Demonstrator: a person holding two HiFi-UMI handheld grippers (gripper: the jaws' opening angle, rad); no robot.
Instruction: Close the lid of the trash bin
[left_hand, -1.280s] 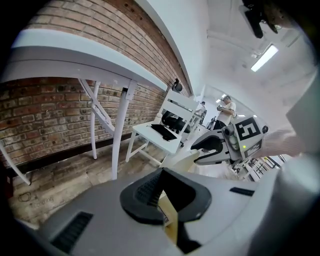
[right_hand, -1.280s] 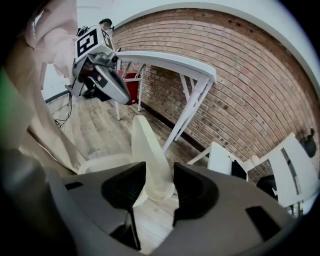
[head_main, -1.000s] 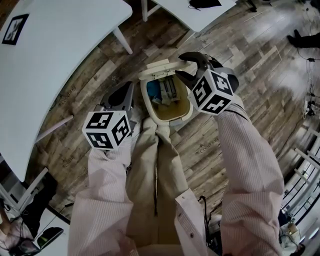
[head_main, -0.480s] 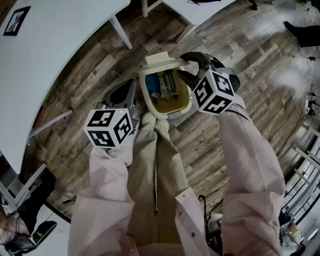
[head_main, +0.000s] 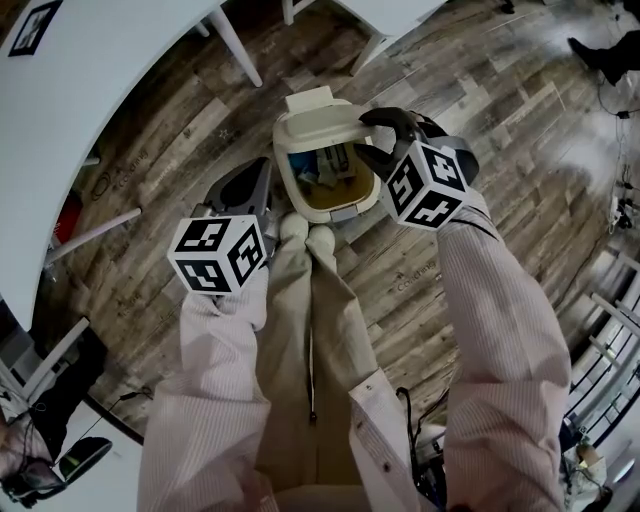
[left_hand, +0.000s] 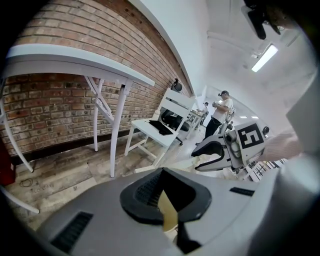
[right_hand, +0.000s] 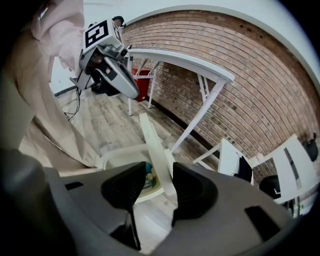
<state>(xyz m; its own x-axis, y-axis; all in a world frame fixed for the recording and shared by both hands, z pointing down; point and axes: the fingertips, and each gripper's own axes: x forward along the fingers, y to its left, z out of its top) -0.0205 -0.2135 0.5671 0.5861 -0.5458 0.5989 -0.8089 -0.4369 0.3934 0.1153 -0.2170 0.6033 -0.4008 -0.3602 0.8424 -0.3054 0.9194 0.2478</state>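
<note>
A cream trash bin (head_main: 283, 190) stands on the wood floor just ahead of my feet, with blue and other rubbish inside. Its hinged lid (head_main: 315, 125) leans partway over the far side of the opening. My right gripper (head_main: 372, 133) is open and straddles the lid's right edge. In the right gripper view the lid (right_hand: 152, 145) runs up between the two pads, close to the right one, above the bin's rim (right_hand: 117, 152). My left gripper (head_main: 262, 170) hangs shut left of the bin, apart from it, holding nothing.
A large white table (head_main: 90, 70) with slanted legs stands to the left, and another white table (head_main: 390, 15) beyond the bin. A brick wall (right_hand: 240, 85) backs them. My trouser legs (head_main: 310, 300) fill the near side. People (left_hand: 220, 112) stand far off.
The lid has tipped from nearly upright down toward the bin's opening, with my right gripper staying at its edge. The left gripper has hardly moved.
</note>
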